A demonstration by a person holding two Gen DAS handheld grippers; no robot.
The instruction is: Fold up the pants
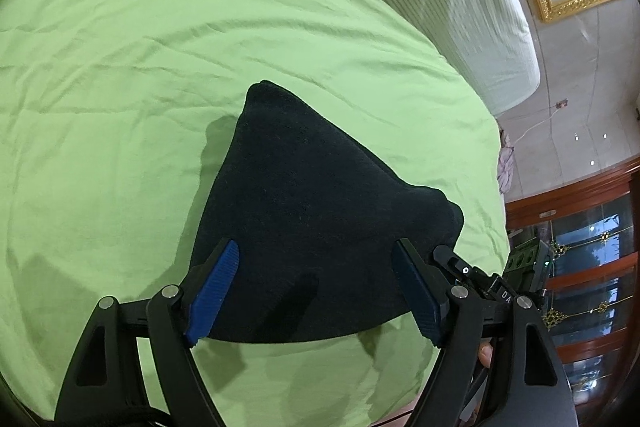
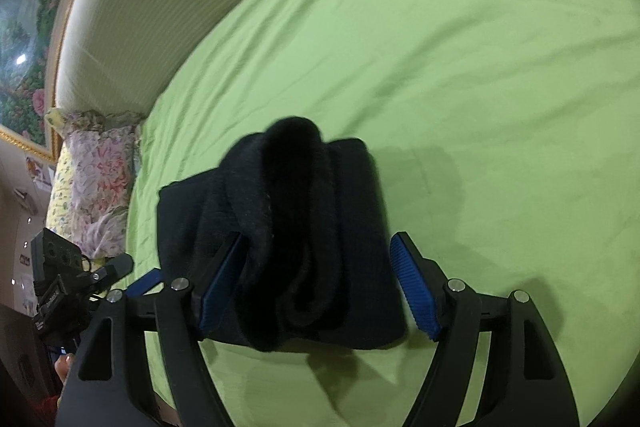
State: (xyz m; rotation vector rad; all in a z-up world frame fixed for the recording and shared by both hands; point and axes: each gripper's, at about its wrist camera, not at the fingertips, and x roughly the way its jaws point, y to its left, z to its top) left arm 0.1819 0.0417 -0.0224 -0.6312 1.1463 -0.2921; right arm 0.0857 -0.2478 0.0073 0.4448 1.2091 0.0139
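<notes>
Dark navy pants point(image 1: 304, 211) lie folded in a compact bundle on the green sheet point(image 1: 120, 67) of the bed. We see the left gripper point(image 1: 316, 291) and right gripper point(image 2: 320, 287) above it, jaws wide. A floral pillow point(image 2: 96, 183) lies far left.

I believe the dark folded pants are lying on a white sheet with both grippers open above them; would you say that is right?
Not quite: the sheet is light green, not white, as both wrist views show. The rest holds: the dark folded pants lie on it, and the left gripper and right gripper are both open above them, jaws spread wide to either side of the bundle.
</notes>
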